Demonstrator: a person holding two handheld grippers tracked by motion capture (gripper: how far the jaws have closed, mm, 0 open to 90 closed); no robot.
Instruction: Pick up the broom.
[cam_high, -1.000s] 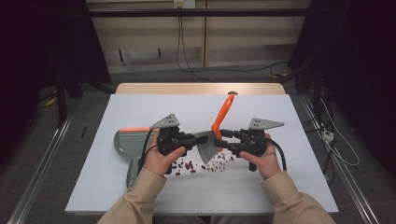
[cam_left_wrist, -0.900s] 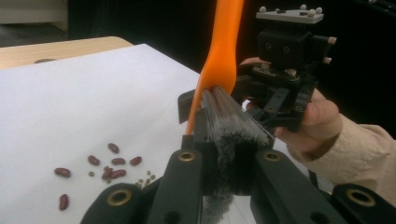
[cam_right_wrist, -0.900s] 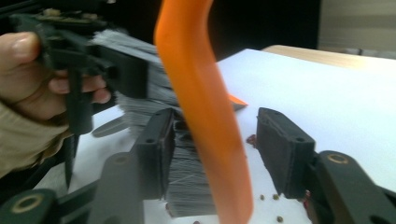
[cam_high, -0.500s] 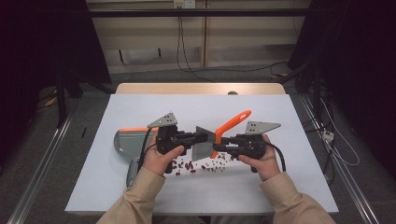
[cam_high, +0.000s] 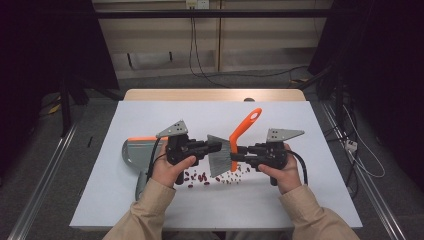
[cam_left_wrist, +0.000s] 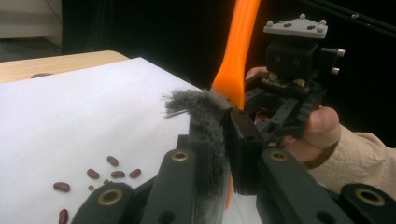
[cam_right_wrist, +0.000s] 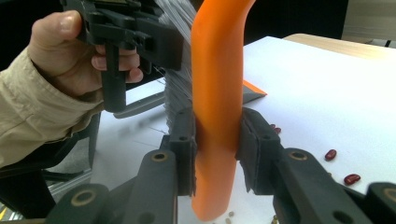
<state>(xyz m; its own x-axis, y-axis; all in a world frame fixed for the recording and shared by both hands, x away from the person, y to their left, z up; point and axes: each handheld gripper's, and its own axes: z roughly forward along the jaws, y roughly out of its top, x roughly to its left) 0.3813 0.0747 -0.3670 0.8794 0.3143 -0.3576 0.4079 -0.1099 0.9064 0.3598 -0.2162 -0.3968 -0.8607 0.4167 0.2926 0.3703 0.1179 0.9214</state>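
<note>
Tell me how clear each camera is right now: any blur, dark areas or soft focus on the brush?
High view: white table sheet evenly lit, surroundings dark, small red beans tiny but distinct. Left gripper view: the grey brush bristles and near jaws look soft, background black, beans sharper. Right gripper view: the orange plastic brush handle looks smooth and slightly soft up close, the left hand-held gripper behind is blurred.

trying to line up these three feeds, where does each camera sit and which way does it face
High view: above the person's side, looking forward and down on the white-covered table; both forearms and hands enter from below.
Left gripper view: rides the left tongs, looking along them at the grey bristles they clamp; the other hand shows beyond.
Right gripper view: rides the right tongs, looking along them at the orange plastic brush handle they clamp; the other hand shows upper left.
Shared: all show the brush and scattered small red beans.
</note>
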